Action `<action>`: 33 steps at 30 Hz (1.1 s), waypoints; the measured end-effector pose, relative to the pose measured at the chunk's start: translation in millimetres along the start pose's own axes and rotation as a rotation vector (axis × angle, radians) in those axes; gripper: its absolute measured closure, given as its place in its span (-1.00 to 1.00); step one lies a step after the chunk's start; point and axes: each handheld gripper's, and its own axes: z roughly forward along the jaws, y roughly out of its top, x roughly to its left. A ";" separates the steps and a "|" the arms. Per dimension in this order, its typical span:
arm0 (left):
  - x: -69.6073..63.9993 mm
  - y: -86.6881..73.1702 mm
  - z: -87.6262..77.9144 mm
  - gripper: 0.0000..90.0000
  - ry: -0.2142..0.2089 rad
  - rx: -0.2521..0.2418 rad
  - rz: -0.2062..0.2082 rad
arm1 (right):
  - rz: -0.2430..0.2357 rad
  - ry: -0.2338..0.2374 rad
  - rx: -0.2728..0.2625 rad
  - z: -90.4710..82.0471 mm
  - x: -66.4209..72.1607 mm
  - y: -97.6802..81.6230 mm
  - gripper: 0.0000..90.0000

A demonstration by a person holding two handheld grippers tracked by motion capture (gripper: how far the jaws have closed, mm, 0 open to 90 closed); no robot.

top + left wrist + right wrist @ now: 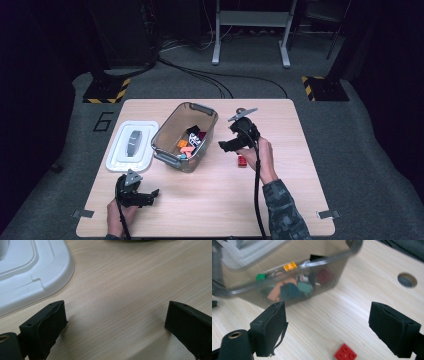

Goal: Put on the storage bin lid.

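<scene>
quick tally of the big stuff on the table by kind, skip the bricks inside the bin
bin: 1
lid: 1
loose red brick: 1
grippers: 2, left gripper, right gripper
total: 5

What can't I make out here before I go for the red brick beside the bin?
- Red brick: near edge cut off by the bottom of the right gripper view; in the high view partly behind the hand.
- Pieces in the bin: blurred behind the tinted wall; shapes unclear.
- White lid: cut by the left gripper view's edges.
</scene>
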 end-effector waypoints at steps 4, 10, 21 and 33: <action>-0.2 -0.1 -0.2 -0.93 -0.001 0.003 -0.002 | 0.045 -0.023 0.022 6.6 -9.4 -18.4 -0.69; -0.1 0.0 -0.2 -0.93 -0.001 0.003 -0.001 | 0.120 -0.056 0.068 25.0 -21.7 -45.2 -0.73; 0.0 0.3 0.0 -0.93 0.001 0.005 0.000 | 0.249 -0.089 0.140 62.7 -32.4 -84.5 -0.55; 0.0 0.4 -0.1 -0.93 0.000 0.006 0.001 | 0.254 -0.125 0.141 72.5 -30.7 -91.1 -0.09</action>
